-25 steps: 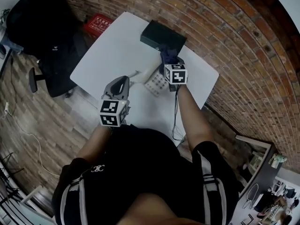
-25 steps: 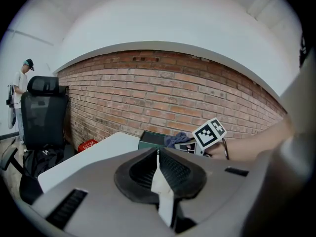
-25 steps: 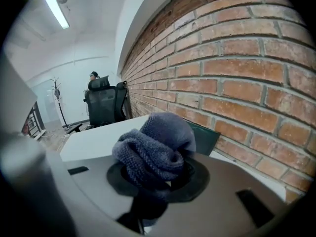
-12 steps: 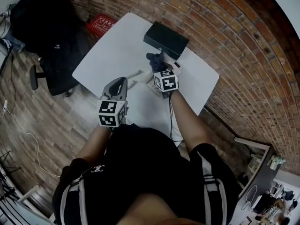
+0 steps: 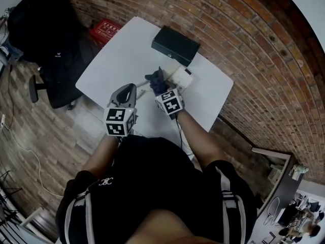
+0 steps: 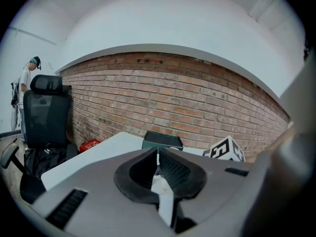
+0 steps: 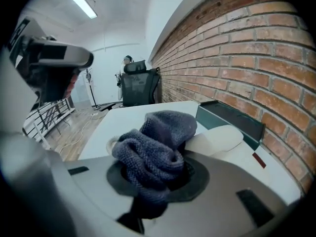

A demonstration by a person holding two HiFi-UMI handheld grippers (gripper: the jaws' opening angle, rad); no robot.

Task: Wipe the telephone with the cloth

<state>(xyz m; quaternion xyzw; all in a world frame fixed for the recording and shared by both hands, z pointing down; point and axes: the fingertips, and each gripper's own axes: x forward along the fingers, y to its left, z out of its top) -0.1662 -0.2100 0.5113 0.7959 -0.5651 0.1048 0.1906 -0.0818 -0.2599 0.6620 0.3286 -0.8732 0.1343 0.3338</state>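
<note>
We see the dark box (image 5: 175,46), lid shut, at the white table's (image 5: 117,55) twelve o'clock edge, the right gripper (image 7: 163,168) clamped on the bunched blue cloth (image 7: 157,149) just beside the white telephone (image 5: 179,77) at its two o'clock, and the left gripper (image 6: 158,155) at eight o'clock, jaws drawn together, empty.

The right hand-held gripper (image 7: 157,181) has its jaws clamped on a bunched dark blue cloth (image 7: 158,142). Just beyond the cloth, the cream telephone (image 7: 217,139) lies on the white bench (image 7: 123,117). A dark green box (image 7: 229,117) sits behind it, near the brick wall (image 7: 256,48).
</note>
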